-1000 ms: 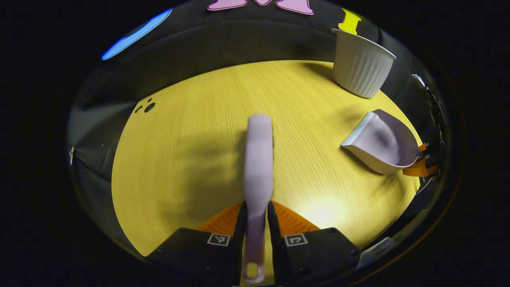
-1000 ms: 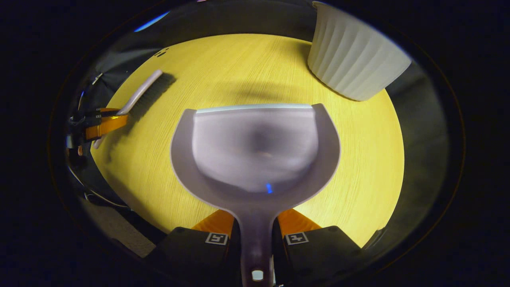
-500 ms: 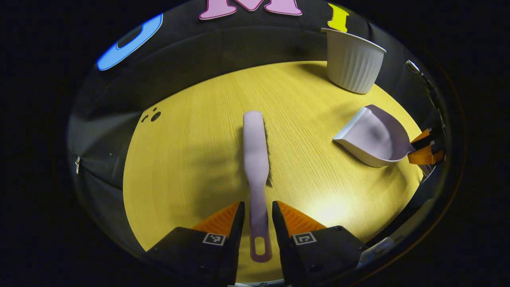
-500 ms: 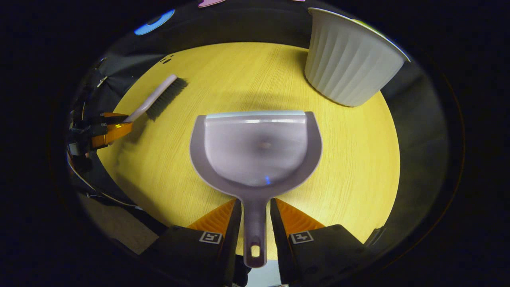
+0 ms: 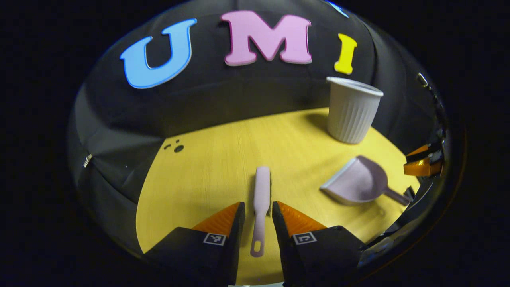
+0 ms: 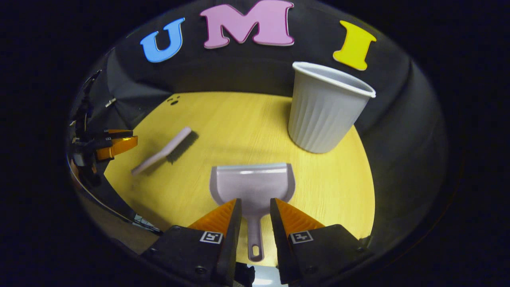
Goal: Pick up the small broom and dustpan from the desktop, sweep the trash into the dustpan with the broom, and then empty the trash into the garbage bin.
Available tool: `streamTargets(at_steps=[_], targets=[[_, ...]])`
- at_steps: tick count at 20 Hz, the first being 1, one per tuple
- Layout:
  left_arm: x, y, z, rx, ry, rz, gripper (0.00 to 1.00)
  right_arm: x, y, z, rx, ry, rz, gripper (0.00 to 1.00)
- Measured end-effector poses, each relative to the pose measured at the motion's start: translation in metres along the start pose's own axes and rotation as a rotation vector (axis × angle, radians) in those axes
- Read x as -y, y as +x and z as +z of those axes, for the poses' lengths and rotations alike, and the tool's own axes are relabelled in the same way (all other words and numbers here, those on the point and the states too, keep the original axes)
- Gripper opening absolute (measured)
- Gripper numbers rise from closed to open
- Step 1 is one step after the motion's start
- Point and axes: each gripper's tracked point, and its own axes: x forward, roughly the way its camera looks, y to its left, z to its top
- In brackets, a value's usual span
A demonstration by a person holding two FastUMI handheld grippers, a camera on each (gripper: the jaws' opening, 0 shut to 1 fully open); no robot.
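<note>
Toward the desktop's point(image 5: 207, 175) left edge lies the small broom point(image 5: 261, 199), its handle pointing straight back between the parted, empty fingers of the left gripper point(image 5: 257, 223). Farther right, the dustpan point(image 6: 253, 187) rests ahead of the right gripper point(image 6: 255, 223), likewise open and holding nothing, handle running between its fingers; the garbage bin point(image 6: 322, 115) stands at the far right edge.

Wall: we saw a black cloth point(image 5: 239, 95) behind the desktop point(image 5: 207, 175), with soft folds in it.
Spots: we saw three small dark spots point(image 5: 175, 147) close together on the far left part of the yellow top.
Clip: we saw a little shiny bit point(image 5: 87, 160) on the cloth, low on the left.
Floor: we saw a grey patch point(image 6: 115, 231) below the near edge.
</note>
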Motion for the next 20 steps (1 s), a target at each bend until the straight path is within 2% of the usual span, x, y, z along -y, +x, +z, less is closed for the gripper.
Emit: streamTargets(at_steps=[3, 5, 9, 12, 15, 20], targets=[[-0.002, -0.014, 0.056, 0.144, -0.018, 0.003, 0.46, -0.002, -0.023, 0.045, 0.142, -0.016, -0.01, 0.43], [-0.001, -0.025, 0.089, 0.218, -0.016, -0.002, 0.46, -0.004, -0.04, 0.073, 0.217, -0.031, -0.025, 0.46], [0.006, -0.053, 0.15, 0.347, -0.017, -0.05, 0.46, -0.005, -0.074, 0.126, 0.361, -0.031, -0.064, 0.47], [0.014, -0.062, 0.168, 0.405, -0.023, -0.093, 0.46, -0.006, -0.095, 0.158, 0.458, -0.03, -0.1, 0.48], [0.02, -0.066, 0.177, 0.42, -0.018, -0.129, 0.46, -0.01, -0.11, 0.179, 0.498, -0.042, -0.13, 0.46], [0.018, -0.068, 0.172, 0.43, -0.021, -0.143, 0.46, -0.01, -0.114, 0.185, 0.524, -0.014, -0.154, 0.42]])
